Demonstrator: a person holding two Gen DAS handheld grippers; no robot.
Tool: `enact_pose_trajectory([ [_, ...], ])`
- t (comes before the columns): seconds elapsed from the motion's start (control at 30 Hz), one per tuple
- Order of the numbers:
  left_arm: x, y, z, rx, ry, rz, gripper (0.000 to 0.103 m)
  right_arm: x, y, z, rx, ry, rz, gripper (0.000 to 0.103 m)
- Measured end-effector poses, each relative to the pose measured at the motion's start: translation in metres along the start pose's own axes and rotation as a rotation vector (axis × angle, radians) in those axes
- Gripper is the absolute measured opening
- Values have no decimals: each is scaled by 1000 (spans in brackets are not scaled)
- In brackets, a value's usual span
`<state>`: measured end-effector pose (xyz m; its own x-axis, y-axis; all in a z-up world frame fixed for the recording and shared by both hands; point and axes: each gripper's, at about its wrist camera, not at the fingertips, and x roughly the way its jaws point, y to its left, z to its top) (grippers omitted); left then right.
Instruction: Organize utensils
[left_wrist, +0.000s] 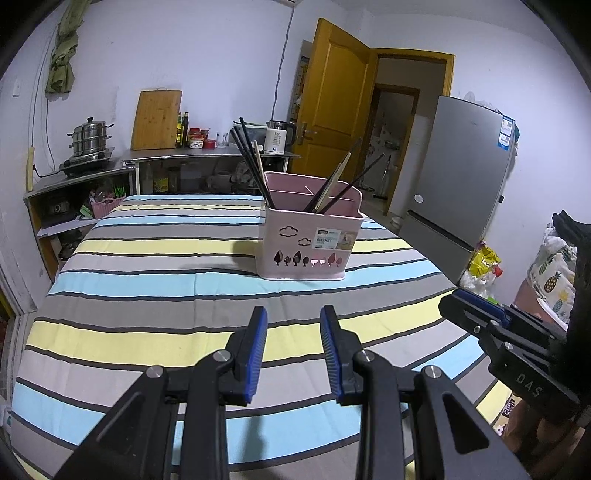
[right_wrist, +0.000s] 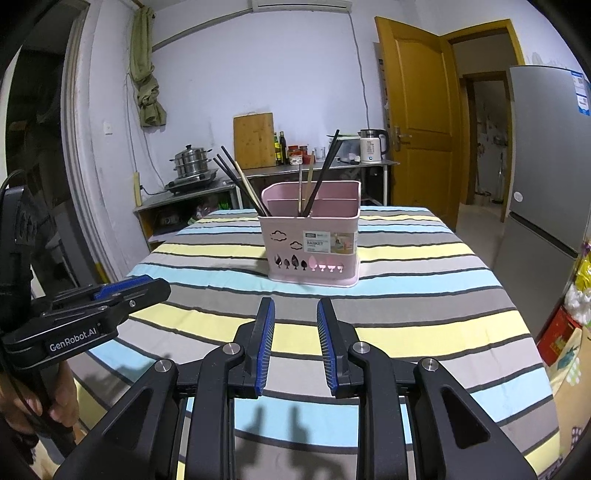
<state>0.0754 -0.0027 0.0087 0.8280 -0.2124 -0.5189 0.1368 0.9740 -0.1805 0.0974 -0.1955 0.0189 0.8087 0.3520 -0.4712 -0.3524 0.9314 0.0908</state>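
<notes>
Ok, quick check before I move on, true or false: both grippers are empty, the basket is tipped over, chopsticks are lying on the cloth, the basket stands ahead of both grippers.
1. Both the left gripper and the right gripper are empty: true.
2. The pink basket is tipped over: false, it stands upright.
3. Chopsticks lie on the striped cloth: false, all visible ones stand in the basket.
4. The basket stands ahead of both grippers: true.
</notes>
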Motion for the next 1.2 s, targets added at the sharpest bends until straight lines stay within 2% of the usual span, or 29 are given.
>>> enact_pose_trajectory([
  [1.2, 0, -2, -2, 12, 7, 5, 32, -2, 3, -1, -5, 15, 5, 24],
])
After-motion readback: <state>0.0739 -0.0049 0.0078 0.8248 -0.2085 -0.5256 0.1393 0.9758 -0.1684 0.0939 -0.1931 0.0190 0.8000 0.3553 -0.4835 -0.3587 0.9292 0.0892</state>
